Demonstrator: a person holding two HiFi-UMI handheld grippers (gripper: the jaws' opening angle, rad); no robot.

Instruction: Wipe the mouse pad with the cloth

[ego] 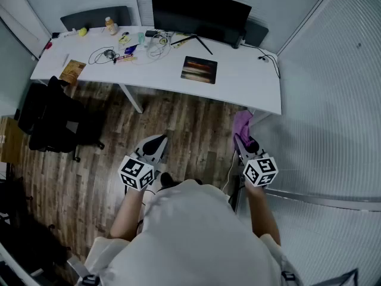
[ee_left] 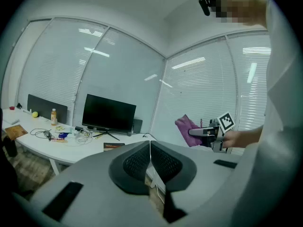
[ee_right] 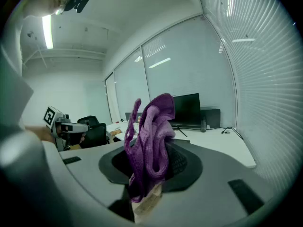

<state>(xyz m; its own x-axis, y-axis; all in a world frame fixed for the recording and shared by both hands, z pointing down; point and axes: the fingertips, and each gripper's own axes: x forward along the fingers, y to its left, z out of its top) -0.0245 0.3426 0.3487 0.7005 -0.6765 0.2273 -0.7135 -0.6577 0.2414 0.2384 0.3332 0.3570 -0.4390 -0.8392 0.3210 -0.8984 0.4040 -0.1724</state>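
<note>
Right gripper (ee_right: 151, 161) pinches the cloth (ee_right: 152, 126), seemingly soft and floppy, mid-bunch, far from the pad (ego: 199, 70) on the desk (ego: 253, 79); left gripper (ee_left: 150, 158) closed, empty.

The cloth (ee_right: 150, 126) is purple. The mouse pad (ego: 199, 70) is dark with blurred red and orange bands. The desk (ego: 250, 85) is white; the monitor (ego: 199, 14) and office chair (ego: 56, 115) are black. The floor (ego: 184, 124) shows mottled brown wood planks. The left gripper (ee_left: 150, 148) and right gripper (ee_right: 152, 150) are grey with black pads and bear black-and-white square markers
</note>
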